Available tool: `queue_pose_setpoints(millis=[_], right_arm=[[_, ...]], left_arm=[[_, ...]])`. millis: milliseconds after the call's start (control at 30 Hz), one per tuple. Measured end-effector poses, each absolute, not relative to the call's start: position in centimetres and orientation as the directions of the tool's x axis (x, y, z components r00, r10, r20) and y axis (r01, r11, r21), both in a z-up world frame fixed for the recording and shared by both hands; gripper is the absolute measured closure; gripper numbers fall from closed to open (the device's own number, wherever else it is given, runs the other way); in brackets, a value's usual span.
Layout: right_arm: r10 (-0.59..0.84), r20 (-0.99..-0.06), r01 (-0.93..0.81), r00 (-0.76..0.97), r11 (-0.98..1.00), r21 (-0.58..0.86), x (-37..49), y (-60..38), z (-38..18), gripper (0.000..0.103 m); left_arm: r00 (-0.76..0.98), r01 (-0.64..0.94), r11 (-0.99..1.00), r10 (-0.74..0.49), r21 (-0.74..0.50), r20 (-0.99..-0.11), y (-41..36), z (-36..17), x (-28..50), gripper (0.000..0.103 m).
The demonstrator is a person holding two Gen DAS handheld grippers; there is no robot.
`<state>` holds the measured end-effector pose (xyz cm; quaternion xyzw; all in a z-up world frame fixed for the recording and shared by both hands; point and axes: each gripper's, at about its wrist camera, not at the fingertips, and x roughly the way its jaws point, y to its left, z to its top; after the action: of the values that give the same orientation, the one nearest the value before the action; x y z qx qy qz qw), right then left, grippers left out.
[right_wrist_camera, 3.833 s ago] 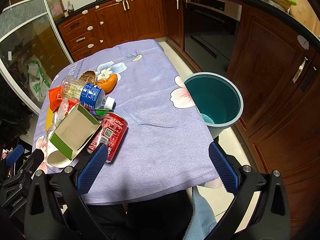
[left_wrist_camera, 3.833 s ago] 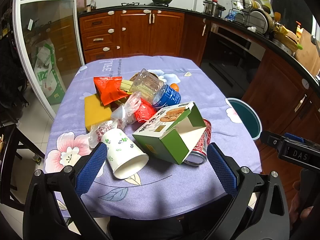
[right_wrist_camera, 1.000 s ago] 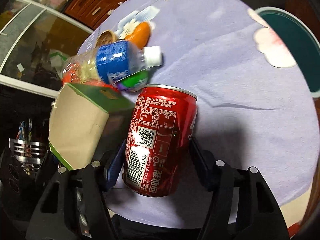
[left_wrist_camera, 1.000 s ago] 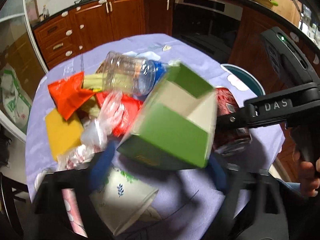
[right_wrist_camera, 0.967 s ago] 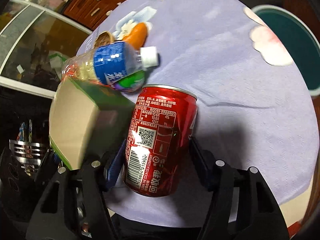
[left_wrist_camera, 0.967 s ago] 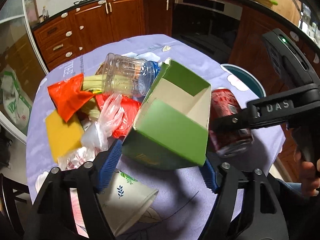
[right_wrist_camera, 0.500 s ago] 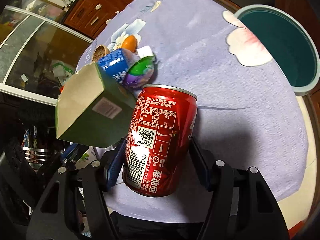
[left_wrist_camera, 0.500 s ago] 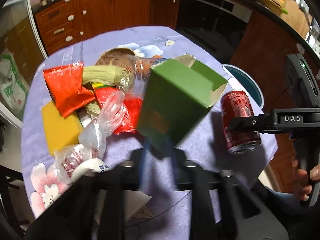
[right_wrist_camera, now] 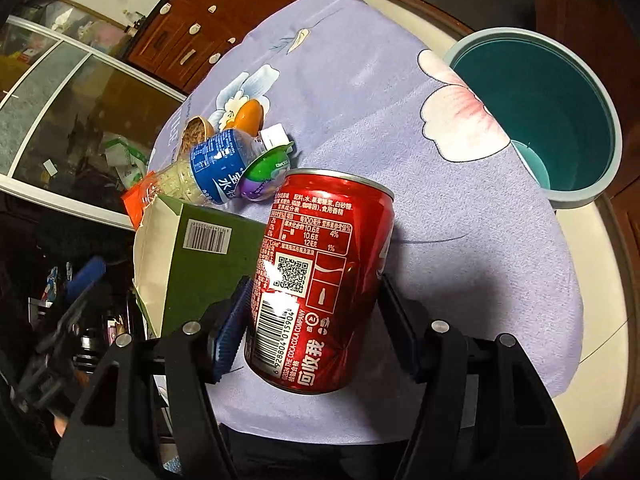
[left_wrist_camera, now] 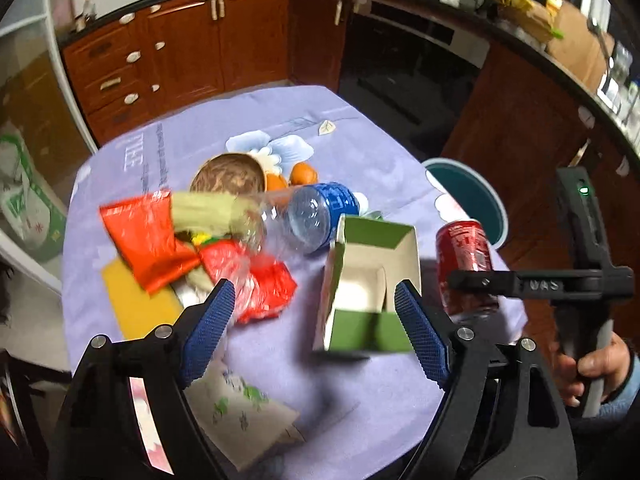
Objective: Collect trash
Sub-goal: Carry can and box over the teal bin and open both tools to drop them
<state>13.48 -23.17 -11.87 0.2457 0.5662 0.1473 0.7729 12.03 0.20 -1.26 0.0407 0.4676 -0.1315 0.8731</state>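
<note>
Indoor lighting is moderate; corners vignette black under strong fisheye curvature. Left wrist view shows motion blur; right wrist view is sharp, with glare on the red can (right_wrist_camera: 320,280) and a dark shadow beside it.

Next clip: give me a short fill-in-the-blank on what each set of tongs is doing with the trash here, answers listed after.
1. The right tongs are shut on a red ____.
2. The green box lies between the left tongs, whose jaws are ____.
3. The teal bin stands ____ the table, past its edge.
4. The plastic bottle has a ____ label.

Missing words: can; opening; beside; blue
</note>
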Motion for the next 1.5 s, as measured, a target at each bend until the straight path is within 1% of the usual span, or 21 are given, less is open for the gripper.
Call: queue_pose_setpoints(millis=[67, 100, 133, 167, 200, 233, 300, 400, 567, 767, 833, 933, 1133, 1267, 1367, 1400, 1467, 1500], right_arm=[[0.504, -0.802, 0.051, 0.320, 0.836, 0.546, 13.5, -23.4, -11.9, 0.043], [0.502, -0.803, 0.051, 0.321, 0.837, 0.544, 13.3, -23.5, -11.9, 0.043], [0.501, -0.803, 0.051, 0.323, 0.838, 0.543, 13.4, -23.6, -11.9, 0.043], [0.501, -0.803, 0.049, 0.324, 0.838, 0.543, 13.3, -23.7, -11.9, 0.043], [0.500, -0.802, 0.046, 0.327, 0.839, 0.542, 13.4, -23.9, -11.9, 0.043], [0.499, -0.801, 0.045, 0.330, 0.839, 0.542, 13.4, -24.0, -11.9, 0.043], [0.498, -0.796, 0.042, 0.343, 0.839, 0.543, 13.5, -24.4, -11.6, 0.043], [0.501, -0.784, 0.044, 0.367, 0.832, 0.553, 13.7, -25.5, -11.1, 0.043], [0.501, -0.751, 0.072, 0.429, 0.810, 0.582, 14.1, -28.8, -9.8, 0.043], [0.394, -0.727, 0.157, 0.562, 0.812, 0.562, 14.0, -36.1, -7.2, 0.043], [0.335, -0.732, 0.203, 0.593, 0.818, 0.538, 13.8, -38.9, -6.7, 0.043], [0.289, -0.744, 0.257, 0.603, 0.813, 0.523, 13.8, -42.1, -6.7, 0.043], [0.266, -0.788, 0.338, 0.555, 0.794, 0.506, 14.9, -45.8, -9.3, 0.043], [0.256, -0.808, 0.365, 0.530, 0.791, 0.491, 16.0, -47.1, -10.5, 0.043], [0.251, -0.822, 0.381, 0.512, 0.791, 0.479, 16.7, -47.7, -11.2, 0.043], [0.248, -0.826, 0.385, 0.506, 0.792, 0.474, 17.0, -47.8, -11.4, 0.043], [0.247, -0.833, 0.391, 0.496, 0.793, 0.467, 17.5, -48.1, -11.9, 0.042], [0.247, -0.836, 0.392, 0.490, 0.794, 0.464, 17.7, -48.1, -12.1, 0.043]], left_arm=[[0.494, 0.297, 0.955, -0.173, -0.022, -0.852, -0.9, -2.2, 13.1, 0.031], [0.468, 0.299, 0.954, -0.158, -0.012, -0.870, -1.4, -3.0, 13.6, 0.040], [0.436, 0.300, 0.954, -0.151, -0.015, -0.887, -1.7, -3.9, 14.2, 0.054], [0.422, 0.298, 0.954, -0.149, -0.018, -0.894, -1.8, -4.4, 14.4, 0.065], [0.406, 0.294, 0.956, -0.143, -0.019, -0.903, -1.9, -5.2, 14.6, 0.084], [0.395, 0.290, 0.957, -0.137, -0.018, -0.908, -2.0, -5.7, 14.6, 0.099], [0.409, 0.283, 0.959, -0.122, -0.001, -0.904, -2.3, -6.0, 14.3, 0.101], [0.446, 0.280, 0.960, -0.131, -0.001, -0.885, -3.2, -4.7, 13.6, 0.101], [0.517, 0.297, 0.955, -0.168, -0.008, -0.839, -6.0, -1.1, 13.9, 0.101], [0.549, 0.366, 0.929, -0.258, -0.049, -0.795, -12.6, 0.8, 16.6, 0.101], [0.526, 0.397, 0.915, -0.290, -0.071, -0.800, -15.2, 0.5, 17.9, 0.101], [0.500, 0.437, 0.896, -0.312, -0.076, -0.808, -19.1, -0.4, 19.8, 0.101], [0.408, 0.489, 0.865, -0.337, -0.109, -0.849, -25.8, -4.3, 24.1, 0.101], [0.369, 0.509, 0.852, -0.344, -0.122, -0.864, -28.5, -6.2, 26.0, 0.100], [0.342, 0.522, 0.843, -0.342, -0.126, -0.875, -29.9, -7.3, 27.2, 0.097], [0.329, 0.526, 0.841, -0.340, -0.128, -0.881, -30.4, -7.8, 27.7, 0.094], [0.320, 0.527, 0.840, -0.338, -0.130, -0.885, -30.9, -8.4, 28.2, 0.075], [0.324, 0.524, 0.842, -0.336, -0.128, -0.884, -30.9, -8.6, 28.5, 0.062]])
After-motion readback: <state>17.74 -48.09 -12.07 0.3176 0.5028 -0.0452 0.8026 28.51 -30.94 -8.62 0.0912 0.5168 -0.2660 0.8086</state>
